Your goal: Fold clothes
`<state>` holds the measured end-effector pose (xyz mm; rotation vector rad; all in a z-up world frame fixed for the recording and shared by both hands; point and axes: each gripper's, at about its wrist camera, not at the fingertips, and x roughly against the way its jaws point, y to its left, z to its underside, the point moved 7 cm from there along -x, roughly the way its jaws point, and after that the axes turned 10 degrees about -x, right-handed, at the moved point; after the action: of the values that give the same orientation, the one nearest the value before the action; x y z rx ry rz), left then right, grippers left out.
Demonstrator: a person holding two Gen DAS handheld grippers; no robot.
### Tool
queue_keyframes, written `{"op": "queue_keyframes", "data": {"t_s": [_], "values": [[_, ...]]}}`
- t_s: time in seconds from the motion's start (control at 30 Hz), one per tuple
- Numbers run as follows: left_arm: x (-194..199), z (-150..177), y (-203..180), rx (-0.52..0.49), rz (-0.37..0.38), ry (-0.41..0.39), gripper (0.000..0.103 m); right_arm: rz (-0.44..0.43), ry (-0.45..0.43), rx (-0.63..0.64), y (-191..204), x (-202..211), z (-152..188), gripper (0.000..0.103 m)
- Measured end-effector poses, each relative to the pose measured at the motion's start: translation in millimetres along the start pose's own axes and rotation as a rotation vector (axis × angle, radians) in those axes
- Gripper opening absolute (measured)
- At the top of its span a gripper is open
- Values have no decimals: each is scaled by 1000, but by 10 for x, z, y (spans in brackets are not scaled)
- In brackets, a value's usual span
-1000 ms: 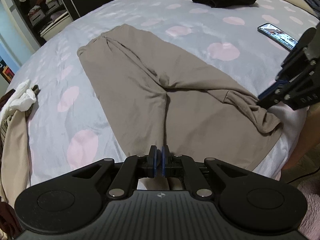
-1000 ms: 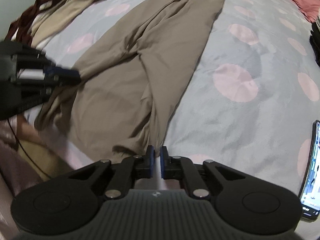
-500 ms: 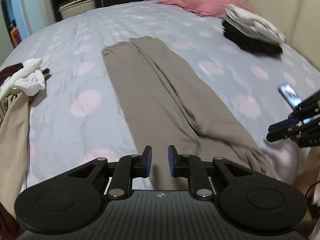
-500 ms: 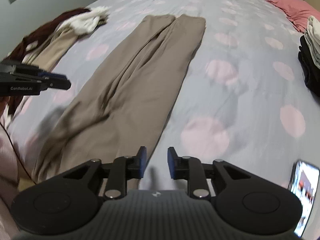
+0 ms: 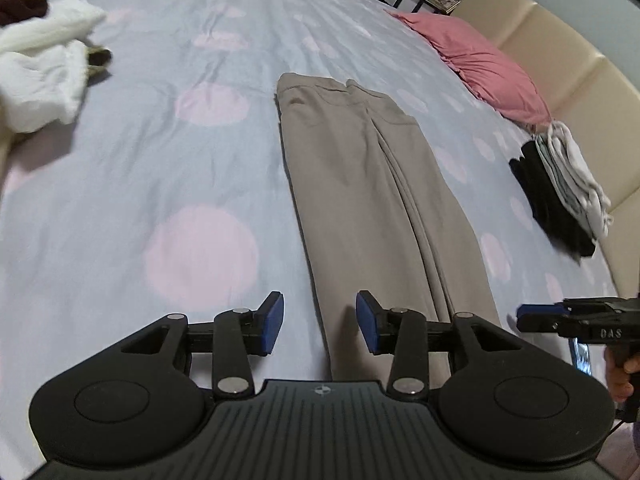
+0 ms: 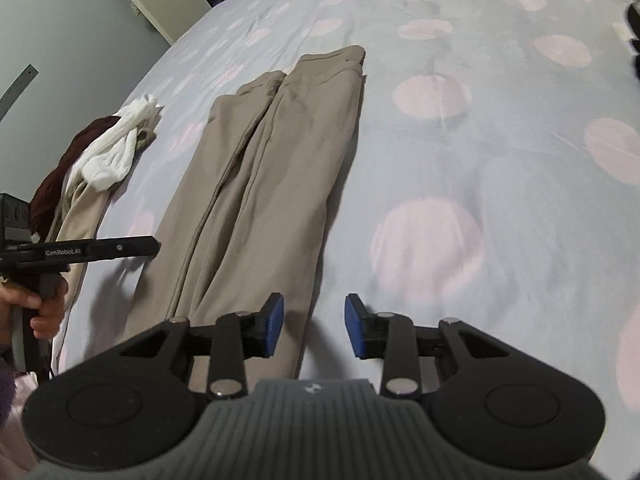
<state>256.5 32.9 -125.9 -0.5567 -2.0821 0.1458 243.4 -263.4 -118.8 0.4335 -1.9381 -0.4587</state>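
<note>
Beige trousers (image 5: 360,184) lie lengthwise down the middle of your bed (image 5: 120,184), folded in half along their length so one leg rests on the other, waistband at the far end and legs running back toward you. Your left tool (image 5: 320,318) hangs above the near end of the trousers with its blue pads (image 5: 273,317) spread wide apart and nothing between them; the cloth's left edge passes under the gap. Your right tool (image 6: 314,325) is likewise spread wide and empty, poised over the trousers' right edge where the cloth meets the pale blue sheet with its pink dots. From the left wrist camera you can see the right tool at the far right, held in your hand and clear of the cloth. Off to your left a heap of unfolded clothes (image 6: 108,156), white, dark red and beige, sits well apart from the trousers. At the far right a stack of folded garments (image 5: 560,188) rests near the cream headboard (image 5: 560,52), with a pink pillow (image 5: 476,60) beyond it.
</note>
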Motion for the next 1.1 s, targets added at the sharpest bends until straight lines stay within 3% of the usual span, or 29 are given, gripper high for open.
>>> {"op": "queue_keyframes", "data": {"t_s": [0.4,0.77,0.83,0.93,1.0,1.1], "values": [[-712,-751,455,74,99,-34,16,-98,17,-102,-173,-722,-1042,28],[-1240,-1435,613,63,177,-59,15,-127,-18,-68,-1,-1146,-1807,26],[-1277,-1485,599,42,182,-56,15,-123,-24,-33,57,-1170,-1855,12],[-1262,-1520,563,20,195,-64,14,-133,-37,43,176,-1083,-1863,9],[-1185,-1545,534,-5,210,-93,6,-157,-52,83,249,-944,-1854,9],[-1004,-1578,489,-33,233,-134,5,-193,-70,143,407,-651,-1827,9]]}}
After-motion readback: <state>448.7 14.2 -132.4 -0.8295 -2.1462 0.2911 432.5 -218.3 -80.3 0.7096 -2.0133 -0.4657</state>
